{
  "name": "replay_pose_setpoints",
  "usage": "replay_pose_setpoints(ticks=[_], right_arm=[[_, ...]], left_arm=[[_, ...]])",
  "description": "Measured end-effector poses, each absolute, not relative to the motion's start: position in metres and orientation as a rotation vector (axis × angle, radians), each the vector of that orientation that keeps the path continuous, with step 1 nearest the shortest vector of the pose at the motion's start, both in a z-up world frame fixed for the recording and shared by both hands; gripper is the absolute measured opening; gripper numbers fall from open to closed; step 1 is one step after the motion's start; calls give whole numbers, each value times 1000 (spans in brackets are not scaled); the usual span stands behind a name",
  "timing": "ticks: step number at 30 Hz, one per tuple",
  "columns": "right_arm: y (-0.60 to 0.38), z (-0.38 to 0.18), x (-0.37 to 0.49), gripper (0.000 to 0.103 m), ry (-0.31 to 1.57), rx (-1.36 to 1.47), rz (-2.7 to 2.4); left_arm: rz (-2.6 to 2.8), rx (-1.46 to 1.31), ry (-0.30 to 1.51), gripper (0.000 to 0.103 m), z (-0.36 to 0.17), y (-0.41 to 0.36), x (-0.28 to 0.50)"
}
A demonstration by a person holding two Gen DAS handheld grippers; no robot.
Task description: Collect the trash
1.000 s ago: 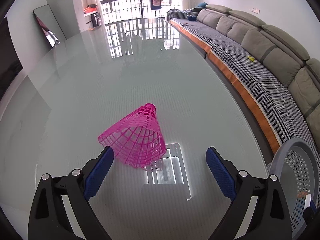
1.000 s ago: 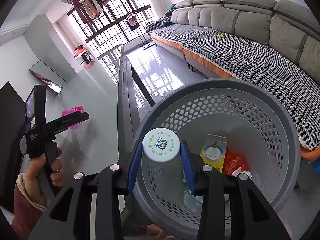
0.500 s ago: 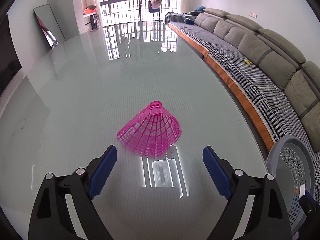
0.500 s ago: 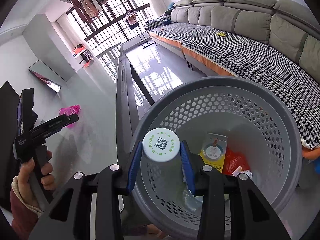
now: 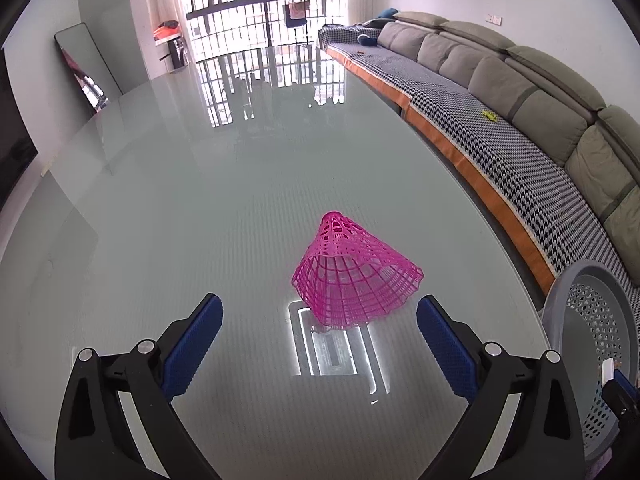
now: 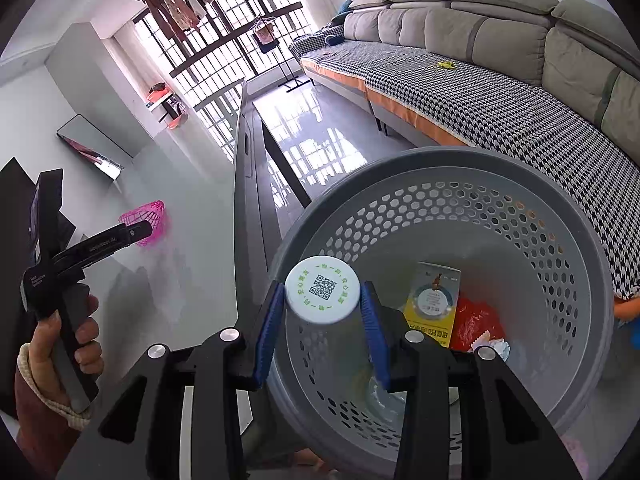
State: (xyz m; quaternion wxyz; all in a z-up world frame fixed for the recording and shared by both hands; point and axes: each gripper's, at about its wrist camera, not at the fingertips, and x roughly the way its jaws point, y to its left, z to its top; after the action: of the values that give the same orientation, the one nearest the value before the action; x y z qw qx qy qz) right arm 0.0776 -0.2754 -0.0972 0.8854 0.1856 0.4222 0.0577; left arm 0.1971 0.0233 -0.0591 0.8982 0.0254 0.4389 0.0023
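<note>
Trash basket [image 6: 568,280] contents show only to your right gripper [image 6: 322,312], fingers clamped on a white-capped bottle [image 6: 322,294] over it. Your left gripper [image 5: 320,330] is opening, nothing between; pink mesh cone [image 5: 354,276] just beyond on bare glass table [image 5: 200,200].

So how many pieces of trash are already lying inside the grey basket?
3 visible in the basket: a yellow carton, a red wrapper beside it, and crumpled white paper. The right gripper and its bottle hide part of the bottom, so more may be there.
</note>
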Motion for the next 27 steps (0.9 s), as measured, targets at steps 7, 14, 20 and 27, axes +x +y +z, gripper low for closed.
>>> replay_pose_setpoints(ticks=[7, 14, 20, 27], right_arm=[[-273, -104, 84, 38, 893, 385, 118], [-272, -104, 85, 38, 897, 383, 117], [-271, -104, 84, 38, 900, 377, 114], [-272, -98, 79, 38, 888, 365, 103]], left_arm=[[-13, 64, 941, 97, -70, 10, 213], [5, 55, 943, 84, -73, 10, 223], [-32, 56, 926, 52, -69, 8, 215], [-104, 67, 903, 40, -60, -8, 185]])
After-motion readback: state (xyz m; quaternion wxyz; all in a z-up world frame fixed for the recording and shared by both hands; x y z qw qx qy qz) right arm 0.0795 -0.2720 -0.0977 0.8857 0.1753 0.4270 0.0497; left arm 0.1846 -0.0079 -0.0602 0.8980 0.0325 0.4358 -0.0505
